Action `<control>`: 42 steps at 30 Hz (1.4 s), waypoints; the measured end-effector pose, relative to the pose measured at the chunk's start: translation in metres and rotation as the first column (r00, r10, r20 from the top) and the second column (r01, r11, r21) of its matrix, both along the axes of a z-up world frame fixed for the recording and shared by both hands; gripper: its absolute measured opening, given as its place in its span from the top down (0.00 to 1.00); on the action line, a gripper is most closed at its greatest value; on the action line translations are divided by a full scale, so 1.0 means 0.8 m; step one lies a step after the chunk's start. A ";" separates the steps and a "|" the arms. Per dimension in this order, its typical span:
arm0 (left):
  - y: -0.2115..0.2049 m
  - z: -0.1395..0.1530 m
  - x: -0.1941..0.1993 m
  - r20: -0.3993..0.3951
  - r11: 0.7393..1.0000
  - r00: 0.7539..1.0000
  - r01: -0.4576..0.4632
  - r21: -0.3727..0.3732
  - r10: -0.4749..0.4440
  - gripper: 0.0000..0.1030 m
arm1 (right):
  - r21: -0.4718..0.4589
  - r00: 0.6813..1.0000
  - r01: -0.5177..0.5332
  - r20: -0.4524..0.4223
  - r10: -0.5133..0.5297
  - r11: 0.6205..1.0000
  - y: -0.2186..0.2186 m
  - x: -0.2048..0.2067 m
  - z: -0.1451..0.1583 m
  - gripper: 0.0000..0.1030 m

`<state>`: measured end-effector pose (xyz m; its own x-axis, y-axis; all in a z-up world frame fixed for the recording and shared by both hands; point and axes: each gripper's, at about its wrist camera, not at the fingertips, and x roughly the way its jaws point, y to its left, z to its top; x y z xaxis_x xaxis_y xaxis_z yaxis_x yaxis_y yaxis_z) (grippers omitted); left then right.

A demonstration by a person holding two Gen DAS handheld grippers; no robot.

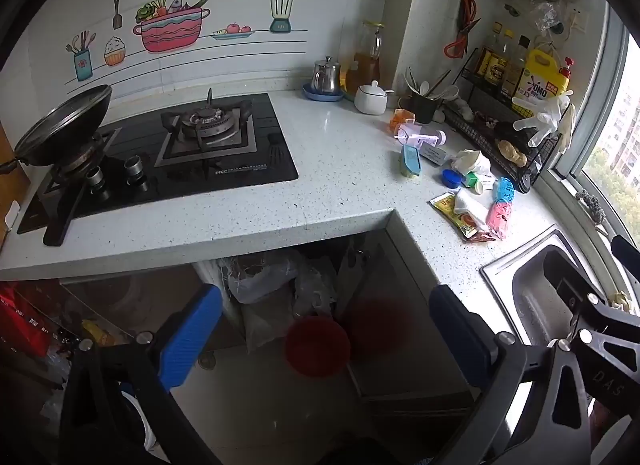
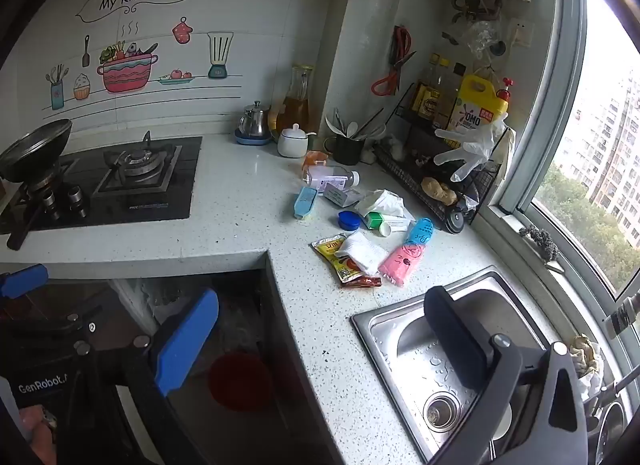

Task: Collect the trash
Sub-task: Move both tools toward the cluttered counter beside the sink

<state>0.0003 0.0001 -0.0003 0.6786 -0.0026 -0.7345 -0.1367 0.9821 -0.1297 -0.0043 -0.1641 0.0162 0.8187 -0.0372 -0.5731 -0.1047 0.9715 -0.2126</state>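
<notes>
Trash [image 2: 360, 233], a loose heap of wrappers, a pink packet [image 2: 401, 263], a crumpled tissue [image 2: 382, 203] and a blue cap [image 2: 349, 220], lies on the speckled desk [image 2: 256, 193] between the stove [image 2: 120, 181] and the sink [image 2: 436, 353], while the left gripper [image 1: 326, 339] and the right gripper [image 2: 320, 339] both hang released and empty, well short of it.

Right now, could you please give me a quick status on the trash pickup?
Left gripper and right gripper open, empty. Trash untouched on counter beside sink. Nothing in the way.
</notes>
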 end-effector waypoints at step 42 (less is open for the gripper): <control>-0.007 0.005 -0.012 0.018 1.000 1.000 0.014 0.021 -0.014 0.00 | 0.020 0.999 -0.028 -0.027 0.029 0.999 -0.009 -0.006 -0.007 0.00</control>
<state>-0.0094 -0.0054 0.0036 0.6915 0.0026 -0.7224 -0.1207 0.9864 -0.1119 -0.0089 -0.1712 0.0110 0.8032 -0.0023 -0.5956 -0.1381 0.9720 -0.1901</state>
